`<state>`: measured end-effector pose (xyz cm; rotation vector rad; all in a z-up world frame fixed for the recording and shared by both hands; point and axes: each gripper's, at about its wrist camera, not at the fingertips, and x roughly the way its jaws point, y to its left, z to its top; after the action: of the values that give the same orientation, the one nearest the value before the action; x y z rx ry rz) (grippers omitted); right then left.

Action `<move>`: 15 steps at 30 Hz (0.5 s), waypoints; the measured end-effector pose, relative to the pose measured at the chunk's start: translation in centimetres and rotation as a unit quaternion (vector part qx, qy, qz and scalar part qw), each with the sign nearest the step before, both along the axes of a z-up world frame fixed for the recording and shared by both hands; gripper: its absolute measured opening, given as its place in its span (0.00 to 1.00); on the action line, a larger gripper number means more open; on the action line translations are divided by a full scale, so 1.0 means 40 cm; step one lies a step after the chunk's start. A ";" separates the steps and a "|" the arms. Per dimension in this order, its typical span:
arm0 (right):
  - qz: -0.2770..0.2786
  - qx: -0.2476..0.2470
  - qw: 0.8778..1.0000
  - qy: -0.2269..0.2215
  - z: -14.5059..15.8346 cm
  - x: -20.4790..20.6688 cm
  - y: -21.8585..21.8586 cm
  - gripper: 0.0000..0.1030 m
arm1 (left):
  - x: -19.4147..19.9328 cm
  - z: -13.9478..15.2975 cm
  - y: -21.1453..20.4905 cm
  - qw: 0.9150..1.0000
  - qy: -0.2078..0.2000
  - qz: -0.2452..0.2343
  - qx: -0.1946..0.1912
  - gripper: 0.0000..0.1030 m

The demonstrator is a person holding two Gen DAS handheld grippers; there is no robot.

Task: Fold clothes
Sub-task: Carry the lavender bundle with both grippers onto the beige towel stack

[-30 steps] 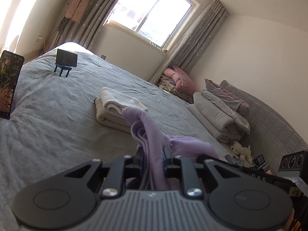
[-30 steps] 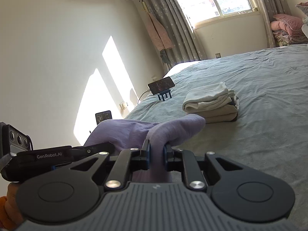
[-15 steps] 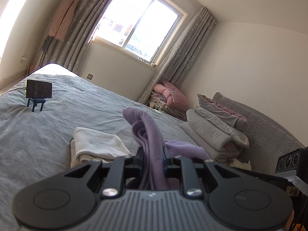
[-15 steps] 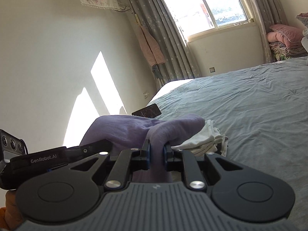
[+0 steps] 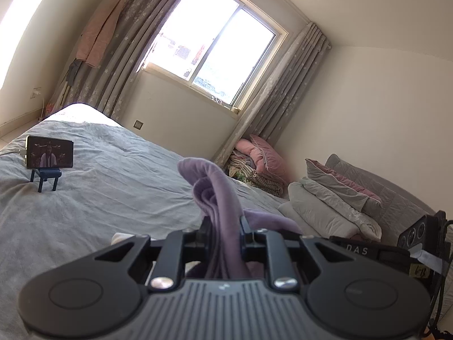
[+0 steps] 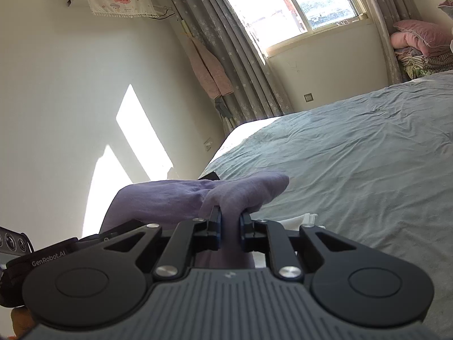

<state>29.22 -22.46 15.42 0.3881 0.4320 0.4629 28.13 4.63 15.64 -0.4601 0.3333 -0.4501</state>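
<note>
A folded purple garment [image 5: 218,189] hangs in the air between both grippers. My left gripper [image 5: 225,226] is shut on one bunched end of it, which stands up past the fingertips. The right gripper [image 6: 230,218] is shut on the other end of the purple garment [image 6: 175,195], with its cloth spilling left over the other tool. Below it, just a white sliver of the folded cream stack [image 6: 303,219] shows beside the right fingers, and a scrap of the stack [image 5: 121,237] shows under the left gripper. Both grippers are above the grey bed [image 6: 354,155].
A phone on a small blue stand [image 5: 49,157] sits on the bed at the left. Folded quilts [image 5: 328,201] and pink pillows [image 5: 263,155] pile up at the bed's far right. Window and curtains stand beyond; a bare wall is left of the bed.
Both grippers carried the purple garment forward and a little up toward the cream stack, which slid from mid-view down under the grippers. The phone stand now appears further right in the left view.
</note>
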 end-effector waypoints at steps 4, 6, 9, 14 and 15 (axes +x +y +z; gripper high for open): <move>-0.010 0.002 1.000 0.007 -0.017 0.062 -0.004 0.14 | 0.070 -0.041 0.001 1.000 0.019 0.000 -0.017 0.17; -0.014 -0.001 1.000 0.013 -0.029 0.090 -0.007 0.14 | 0.106 -0.073 0.002 0.999 0.028 0.002 -0.027 0.17; -0.022 -0.018 0.999 0.021 -0.061 0.142 0.000 0.14 | 0.154 -0.128 0.015 0.998 0.040 0.002 -0.046 0.17; -0.025 -0.018 0.999 0.041 -0.163 0.217 0.012 0.14 | 0.230 -0.251 0.041 0.995 0.076 0.018 -0.064 0.18; -0.029 -0.028 0.998 0.048 -0.191 0.229 0.018 0.14 | 0.246 -0.282 0.044 0.994 0.091 0.023 -0.064 0.19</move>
<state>38.36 -21.72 7.77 0.3691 0.5248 0.3765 37.96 6.40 4.35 -0.6343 0.4703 -0.3858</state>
